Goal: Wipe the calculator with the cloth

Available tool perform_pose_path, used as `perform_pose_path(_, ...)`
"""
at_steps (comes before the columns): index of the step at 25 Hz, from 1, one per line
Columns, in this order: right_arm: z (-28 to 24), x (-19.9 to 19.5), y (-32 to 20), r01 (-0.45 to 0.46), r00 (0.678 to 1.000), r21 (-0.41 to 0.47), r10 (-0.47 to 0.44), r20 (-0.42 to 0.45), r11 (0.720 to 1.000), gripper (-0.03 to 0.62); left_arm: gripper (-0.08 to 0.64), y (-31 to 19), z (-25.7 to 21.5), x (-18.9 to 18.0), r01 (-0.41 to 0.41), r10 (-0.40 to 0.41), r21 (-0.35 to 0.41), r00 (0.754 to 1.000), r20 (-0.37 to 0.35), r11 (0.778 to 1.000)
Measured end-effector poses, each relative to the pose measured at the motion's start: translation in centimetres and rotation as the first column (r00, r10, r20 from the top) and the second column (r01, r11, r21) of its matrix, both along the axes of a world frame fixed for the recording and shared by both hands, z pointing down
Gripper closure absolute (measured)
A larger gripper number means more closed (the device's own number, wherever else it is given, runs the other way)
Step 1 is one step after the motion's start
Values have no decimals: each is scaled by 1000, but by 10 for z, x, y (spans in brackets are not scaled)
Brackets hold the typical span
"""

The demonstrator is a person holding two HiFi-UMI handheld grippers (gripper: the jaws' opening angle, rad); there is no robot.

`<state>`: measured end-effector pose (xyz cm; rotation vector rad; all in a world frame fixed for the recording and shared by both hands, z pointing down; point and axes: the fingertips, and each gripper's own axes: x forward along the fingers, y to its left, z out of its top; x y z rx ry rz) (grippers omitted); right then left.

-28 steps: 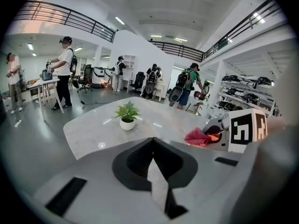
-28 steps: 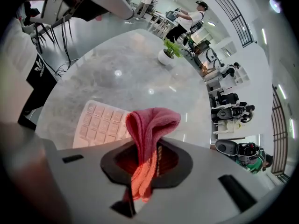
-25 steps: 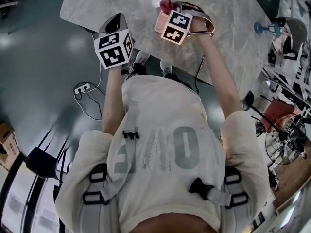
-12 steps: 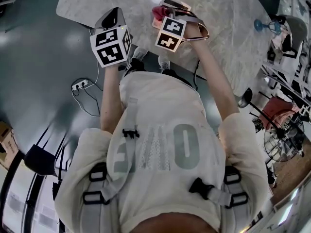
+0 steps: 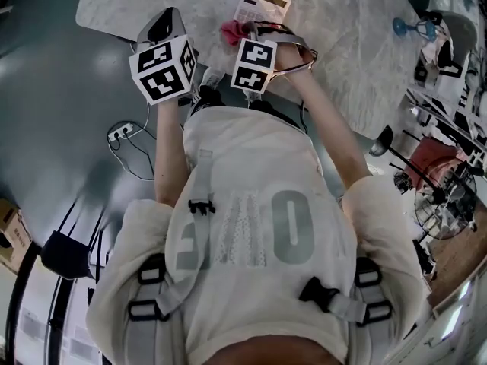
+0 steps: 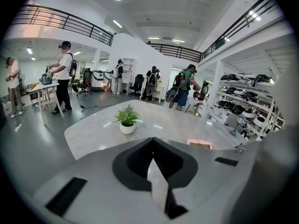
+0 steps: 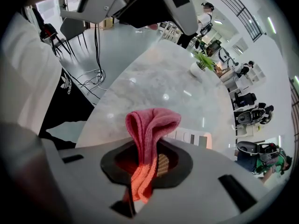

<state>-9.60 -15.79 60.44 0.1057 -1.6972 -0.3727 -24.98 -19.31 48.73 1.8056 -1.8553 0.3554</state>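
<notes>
The calculator (image 5: 261,6) lies flat on the marble table (image 5: 350,29), near its edge closest to the person. The pink cloth (image 5: 233,30) hangs just beside it at its 7 o'clock, bunched and pinched between the closed jaws of the right gripper (image 7: 142,167). At 9 o'clock of that one, the left gripper (image 6: 153,146) is off the table's edge, jaws together on nothing.

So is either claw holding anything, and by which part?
The right gripper pinches the pink cloth by a bunched fold, the loop poking past its jaws. The left gripper holds nothing.
</notes>
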Motion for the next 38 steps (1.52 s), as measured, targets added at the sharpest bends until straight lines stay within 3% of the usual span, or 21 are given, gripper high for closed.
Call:
perform_pose_path(17, -2, -5, 15, 25, 1000, -48, -24, 15, 999, 535, 538, -11, -5, 10, -25, 25, 10, 1000, -14, 1000)
perform_pose_path(22, -26, -1, -17, 11, 1000, 50, -12, 28, 999, 535, 538, -20, -19, 20, -47, 47, 43, 999, -1, 998)
perform_pose_path(26, -65, 13, -59, -59, 996, 136, 49, 77, 989, 537, 540, -29, -45, 38, -92, 91, 83, 996, 21, 992)
perform_pose_path(33, -154, 56, -129, -248, 957, 298, 185, 225, 922, 537, 538, -60, -99, 80, -205, 192, 180, 977, 88, 962)
perform_pose_path(36, -196, 82, -145, -354, 913, 349, 240, 330, 867, 535, 539, -71, -127, 95, -246, 221, 228, 967, 131, 942)
perform_pose_path(38, -224, 98, -149, -436, 864, 364, 270, 424, 823, 535, 540, -78, -146, 106, -280, 244, 258, 956, 165, 925)
